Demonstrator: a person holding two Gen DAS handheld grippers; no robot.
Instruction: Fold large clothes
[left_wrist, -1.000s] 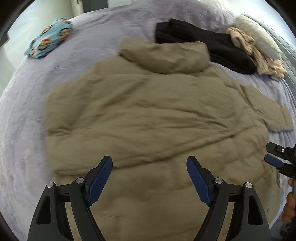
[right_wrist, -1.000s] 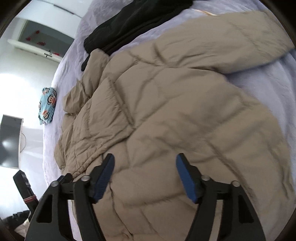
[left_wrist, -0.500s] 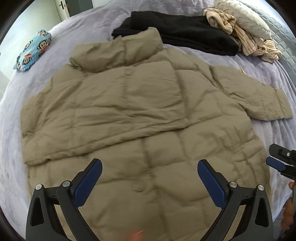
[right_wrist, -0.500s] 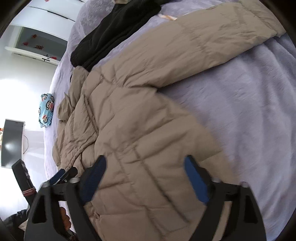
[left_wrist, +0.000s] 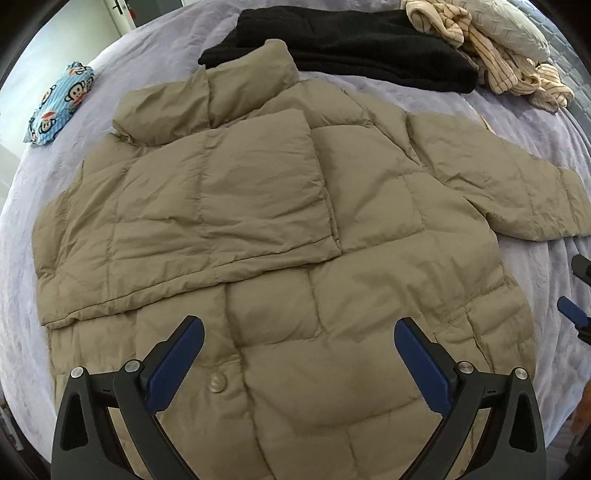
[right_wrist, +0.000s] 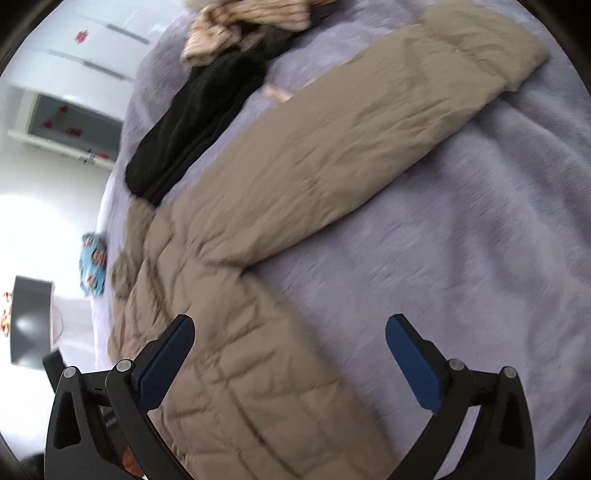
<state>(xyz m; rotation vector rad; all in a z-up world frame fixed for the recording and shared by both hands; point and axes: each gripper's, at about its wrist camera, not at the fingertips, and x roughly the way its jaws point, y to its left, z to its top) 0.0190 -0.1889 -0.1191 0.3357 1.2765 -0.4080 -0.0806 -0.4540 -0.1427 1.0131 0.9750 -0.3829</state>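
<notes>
My left gripper (left_wrist: 298, 360) gapes empty above the jacket (left_wrist: 258, 206); my right gripper (right_wrist: 290, 363), jaws just widened (also empty), hangs over its hem and the blanket (right_wrist: 461, 221).

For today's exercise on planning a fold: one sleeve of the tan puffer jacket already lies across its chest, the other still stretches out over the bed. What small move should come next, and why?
Probably the right gripper, jaws just opened wide and empty, should reach for the outstretched sleeve and grasp near its cuff. That sleeve lies flat on the bedspread, while the folded sleeve already rests on the jacket.
</notes>
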